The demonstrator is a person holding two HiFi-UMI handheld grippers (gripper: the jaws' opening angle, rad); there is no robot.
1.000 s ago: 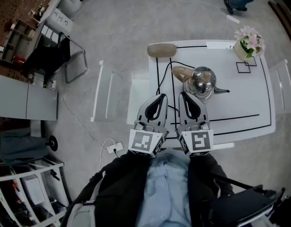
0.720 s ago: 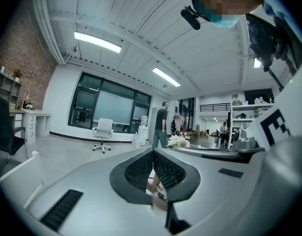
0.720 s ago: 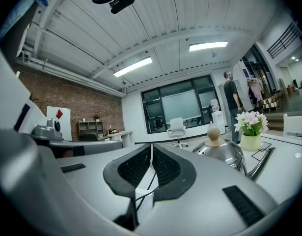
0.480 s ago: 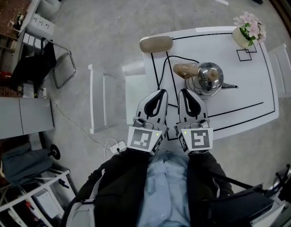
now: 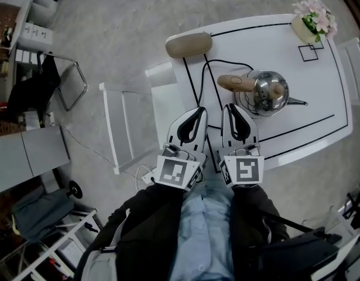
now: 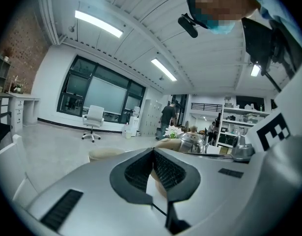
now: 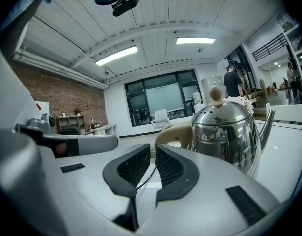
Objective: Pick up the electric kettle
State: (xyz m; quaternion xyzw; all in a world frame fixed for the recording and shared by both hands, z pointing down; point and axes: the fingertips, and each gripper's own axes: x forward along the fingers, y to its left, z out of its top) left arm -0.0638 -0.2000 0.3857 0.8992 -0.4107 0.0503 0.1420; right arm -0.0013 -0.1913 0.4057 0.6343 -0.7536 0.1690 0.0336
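The left gripper (image 5: 198,113) and the right gripper (image 5: 232,110) are held side by side, near the person (image 5: 202,239), both pointing away. Both have their jaws squeezed together

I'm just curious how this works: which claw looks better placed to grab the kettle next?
The right, probably. The right claw sits just short of the wooden handle of the kettle, which looms large in its view. The left claw is farther off to the side.
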